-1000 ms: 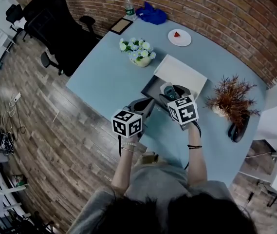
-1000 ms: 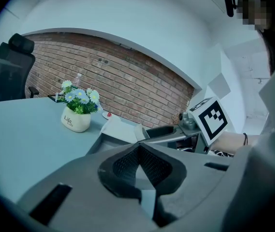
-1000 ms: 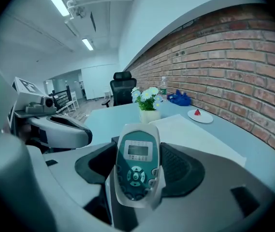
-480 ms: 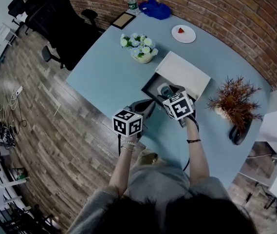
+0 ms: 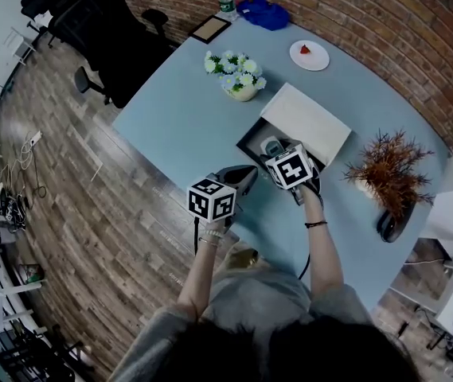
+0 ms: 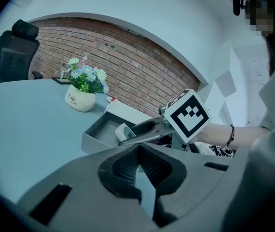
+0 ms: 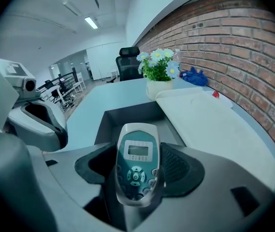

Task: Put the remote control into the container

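Grey remote control (image 7: 137,149), clamped in right gripper (image 7: 138,170), hovers over open container (image 7: 127,114), release pending; left gripper (image 6: 138,164) closed, empty.

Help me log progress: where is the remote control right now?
In the right gripper view, the remote control sits clamped in the right hand-held gripper, poised over the open grey container, whose white lid lies to its right.

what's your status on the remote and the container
Right gripper shut on remote control, held at near edge of open container. Left gripper shut, empty, off to the side. Container looks bare inside, nothing blocking.
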